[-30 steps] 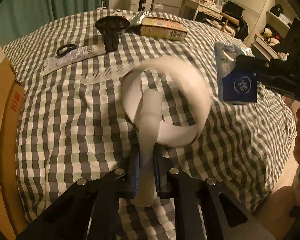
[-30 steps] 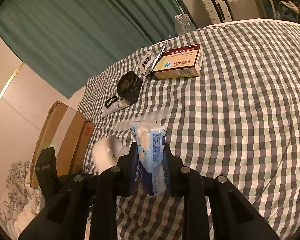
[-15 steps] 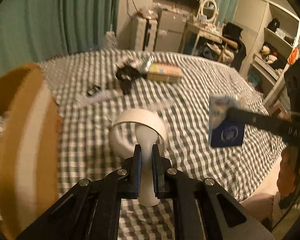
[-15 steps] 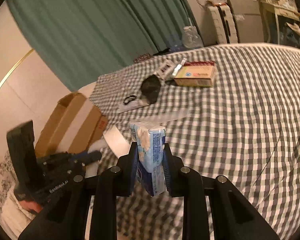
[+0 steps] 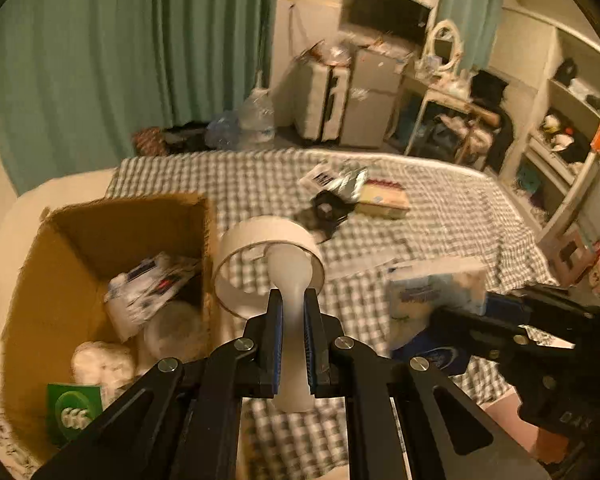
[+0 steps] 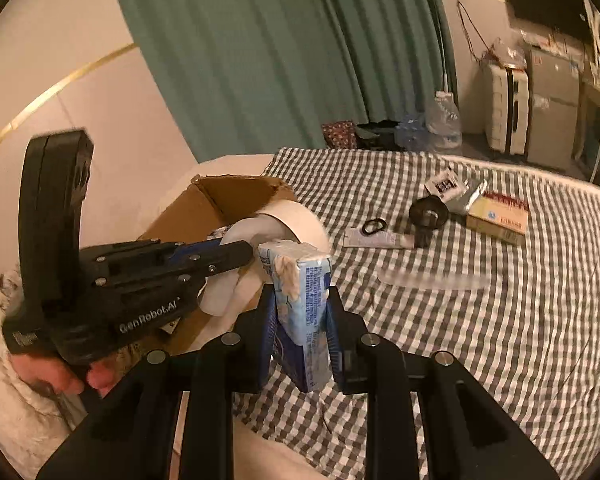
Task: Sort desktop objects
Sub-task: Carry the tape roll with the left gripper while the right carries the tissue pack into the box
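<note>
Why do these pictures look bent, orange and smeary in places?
Both views: a fisheye lens bows the room's edges and warm indoor light tints everything. Left wrist view: the cardboard box and tissue pack smear with motion. Right wrist view: sharper, though the checked cloth blurs slightly.

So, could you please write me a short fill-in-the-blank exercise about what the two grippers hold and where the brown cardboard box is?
1. The left gripper is shut on a white roll of ____.
2. The right gripper is shut on a blue and white pack of ____.
3. The open brown cardboard box stands beside the ____ cloth.

Missing words: tape; tissues; checked
</note>
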Tool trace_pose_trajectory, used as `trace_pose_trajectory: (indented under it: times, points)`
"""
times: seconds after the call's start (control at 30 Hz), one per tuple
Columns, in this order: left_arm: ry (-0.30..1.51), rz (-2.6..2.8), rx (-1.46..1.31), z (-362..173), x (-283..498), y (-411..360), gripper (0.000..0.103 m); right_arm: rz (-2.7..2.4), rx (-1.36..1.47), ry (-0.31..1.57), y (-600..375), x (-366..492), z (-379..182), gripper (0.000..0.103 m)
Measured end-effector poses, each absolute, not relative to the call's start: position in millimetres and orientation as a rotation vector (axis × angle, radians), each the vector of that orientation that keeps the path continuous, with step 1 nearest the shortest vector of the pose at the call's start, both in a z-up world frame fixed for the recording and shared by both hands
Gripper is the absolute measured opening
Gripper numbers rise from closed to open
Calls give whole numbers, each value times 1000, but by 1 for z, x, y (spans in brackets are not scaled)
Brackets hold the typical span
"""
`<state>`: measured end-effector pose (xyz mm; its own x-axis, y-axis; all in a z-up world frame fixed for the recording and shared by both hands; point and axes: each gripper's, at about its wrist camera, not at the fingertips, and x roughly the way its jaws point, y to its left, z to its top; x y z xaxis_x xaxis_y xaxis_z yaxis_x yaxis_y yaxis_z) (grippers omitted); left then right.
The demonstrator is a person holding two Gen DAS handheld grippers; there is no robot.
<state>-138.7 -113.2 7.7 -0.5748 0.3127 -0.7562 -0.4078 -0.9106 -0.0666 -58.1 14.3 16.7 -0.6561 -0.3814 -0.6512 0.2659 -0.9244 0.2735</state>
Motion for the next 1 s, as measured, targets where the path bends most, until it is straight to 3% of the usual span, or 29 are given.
trace_pose_trajectory:
  times: [0.17, 0.4, 0.73, 0.87, 0.97, 1.0]
  points:
    - [284, 2395, -1230, -11, -139, -105, 9, -2583, 1088, -268, 14, -58, 12, 23]
    - [278, 2330, -1232, -28, -124, -101, 9, -2602, 1154, -299, 30, -60, 0, 23]
    - [62, 2526, -1125, -3, -123, -174, 9, -2517, 1102, -227, -24, -78, 14, 23]
    - [63, 2643, -1144, 8, -132, -214, 10, -2453, 1046, -159, -74, -94, 29, 23]
    - [33, 2679, -1192, 2, -140, -238, 13, -2453, 1072, -141, -104, -113, 29, 26]
    - [33, 2692, -1210, -2, -143, -244, 16, -2459, 1089, -138, -111, -118, 28, 37]
